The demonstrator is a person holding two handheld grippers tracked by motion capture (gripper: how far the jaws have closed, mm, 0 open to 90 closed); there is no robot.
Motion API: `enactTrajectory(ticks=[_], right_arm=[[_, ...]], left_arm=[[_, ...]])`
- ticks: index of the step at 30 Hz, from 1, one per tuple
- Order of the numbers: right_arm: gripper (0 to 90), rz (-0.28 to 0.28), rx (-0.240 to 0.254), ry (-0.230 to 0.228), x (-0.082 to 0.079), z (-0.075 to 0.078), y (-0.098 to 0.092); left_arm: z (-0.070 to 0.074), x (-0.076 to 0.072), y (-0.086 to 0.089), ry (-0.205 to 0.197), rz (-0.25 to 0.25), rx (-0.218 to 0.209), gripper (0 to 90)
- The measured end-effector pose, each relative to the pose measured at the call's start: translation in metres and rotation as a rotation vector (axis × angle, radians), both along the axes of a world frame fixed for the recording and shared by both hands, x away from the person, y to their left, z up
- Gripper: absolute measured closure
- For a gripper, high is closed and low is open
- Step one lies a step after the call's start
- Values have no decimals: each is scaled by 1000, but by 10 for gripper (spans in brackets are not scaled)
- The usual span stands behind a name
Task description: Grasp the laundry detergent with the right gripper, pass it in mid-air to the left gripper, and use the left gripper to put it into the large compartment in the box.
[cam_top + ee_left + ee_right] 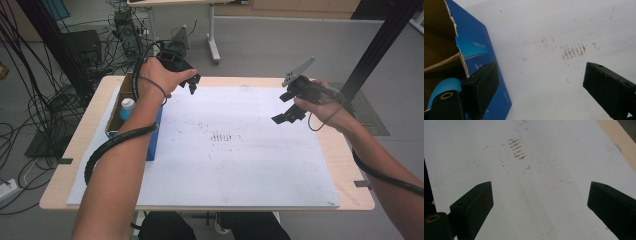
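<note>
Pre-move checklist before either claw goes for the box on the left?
1. Left claw open, holding nothing: ok.
2. Right claw open, holding nothing: ok.
3. Blue-sided open cardboard box sits at the left edge of the white paper sheet: ok.
4. Blue bottle with white cap stands inside the box, top reachable: ok.
5. Other box contents: cannot tell.
6. Sheet centre free of objects, only brownish marks: ok.

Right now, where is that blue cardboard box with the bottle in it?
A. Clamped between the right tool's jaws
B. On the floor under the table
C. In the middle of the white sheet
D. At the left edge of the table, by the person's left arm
D: in the high view the blue box stands at the table's left edge beside the left forearm, with the bottle inside.
</note>
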State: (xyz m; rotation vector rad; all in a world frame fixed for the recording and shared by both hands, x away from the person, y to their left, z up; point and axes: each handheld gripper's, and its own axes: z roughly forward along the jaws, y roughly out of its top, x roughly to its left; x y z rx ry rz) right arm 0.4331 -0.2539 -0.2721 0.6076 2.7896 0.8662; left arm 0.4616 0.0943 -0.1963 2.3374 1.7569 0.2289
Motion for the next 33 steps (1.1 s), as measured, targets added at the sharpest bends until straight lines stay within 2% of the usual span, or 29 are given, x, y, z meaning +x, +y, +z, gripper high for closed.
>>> enactTrajectory(ticks=[7,15,21,26,33], right_arm=[[64,-2,-13,3,-2,-1,-3],[64,-8,-20,4,-6,0,-9],[64,-15,-18,4,-7,1,-10],[64,1,-23,1,-8,2,-7],[64,2,-21,1,-9,3,-5]], left_arm=[[4,14,-6,-28,9,-10,138],[1,25,-8,-24,20,-8,140],[1,28,-12,-30,12,-8,140],[0,28,-15,-27,5,-4,139],[-1,28,-14,-25,4,-5,139]])
